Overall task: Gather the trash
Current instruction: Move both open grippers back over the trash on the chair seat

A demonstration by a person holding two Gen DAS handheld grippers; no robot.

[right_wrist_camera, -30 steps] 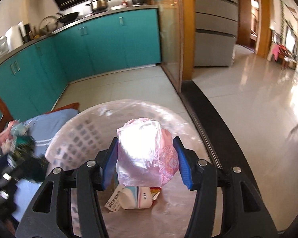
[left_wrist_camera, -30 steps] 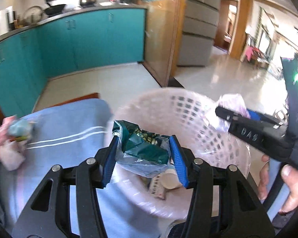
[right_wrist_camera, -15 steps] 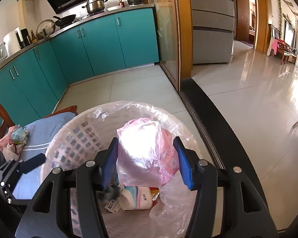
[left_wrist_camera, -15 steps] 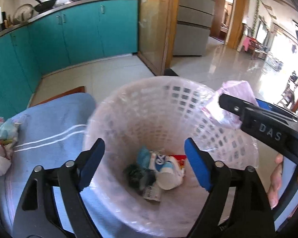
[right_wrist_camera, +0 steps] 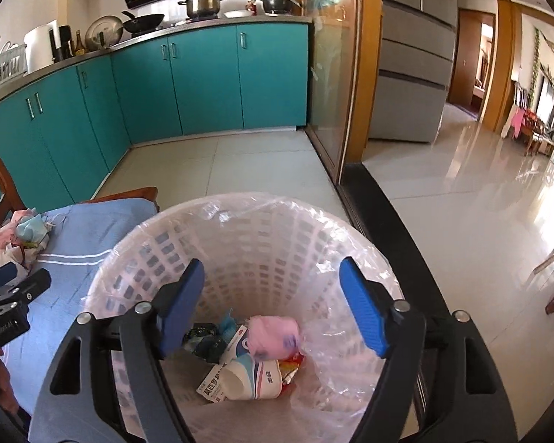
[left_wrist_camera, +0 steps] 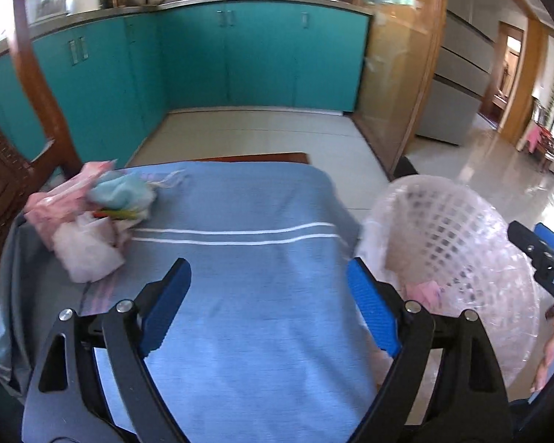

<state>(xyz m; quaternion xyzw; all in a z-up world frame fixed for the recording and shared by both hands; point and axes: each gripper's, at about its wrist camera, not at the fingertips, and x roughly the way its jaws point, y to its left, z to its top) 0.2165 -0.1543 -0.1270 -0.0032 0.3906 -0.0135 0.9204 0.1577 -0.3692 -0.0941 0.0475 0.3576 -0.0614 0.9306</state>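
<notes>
right wrist: pink bag (right_wrist_camera: 273,336) below gripper (right_wrist_camera: 271,306).

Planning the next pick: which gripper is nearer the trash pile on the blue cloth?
Left. The left gripper hangs open over the blue cloth, pile of trash ahead to its left. The right gripper is open over the basket, farther away.

Trash basket (right_wrist_camera: 240,243): white lattice plastic, clear liner, upright on floor just beside my blue-clothed table. Inside at the bottom: pink bag wad (right_wrist_camera: 273,334), white bottle (right_wrist_camera: 253,378) lying on its side, dark green wrapper (right_wrist_camera: 199,337), printed carton piece. Remaining trash pile (left_wrist_camera: 92,217) on the table's far left corner: pink and white bags, light-blue wad on top
</notes>
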